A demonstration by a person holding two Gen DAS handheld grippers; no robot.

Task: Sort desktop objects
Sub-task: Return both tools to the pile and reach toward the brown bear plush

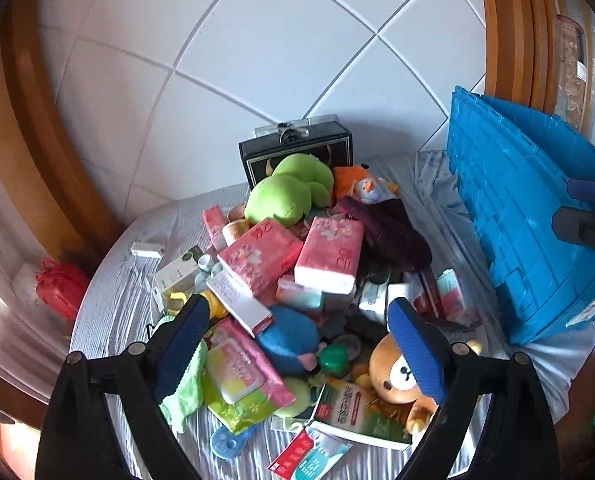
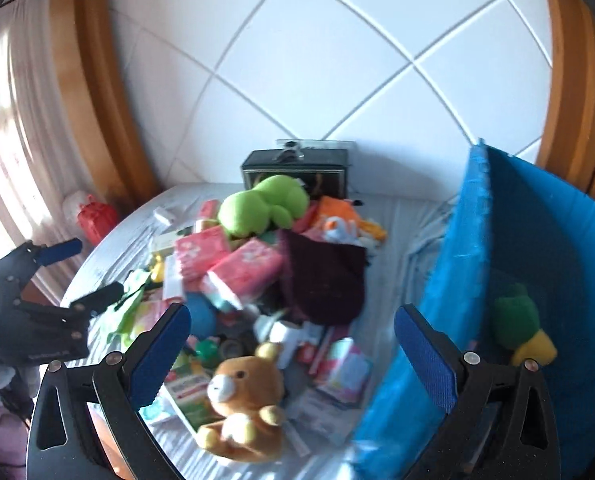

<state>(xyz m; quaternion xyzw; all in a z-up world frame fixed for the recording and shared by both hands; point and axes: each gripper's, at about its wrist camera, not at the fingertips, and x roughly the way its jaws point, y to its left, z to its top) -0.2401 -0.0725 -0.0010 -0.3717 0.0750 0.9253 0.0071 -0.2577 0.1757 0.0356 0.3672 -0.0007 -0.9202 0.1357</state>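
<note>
A pile of mixed items covers the round table: a green plush, pink tissue packs, a blue plush, a dark maroon cloth and a brown bear plush. My left gripper hovers open over the near side of the pile with nothing between its fingers. My right gripper is open and empty too, above the bear. At its right stands a blue crate holding a green and yellow plush.
A black box stands behind the pile against the tiled wall. A red bag lies beyond the table's left edge. Wooden frames flank both sides. The left gripper shows at the left of the right wrist view.
</note>
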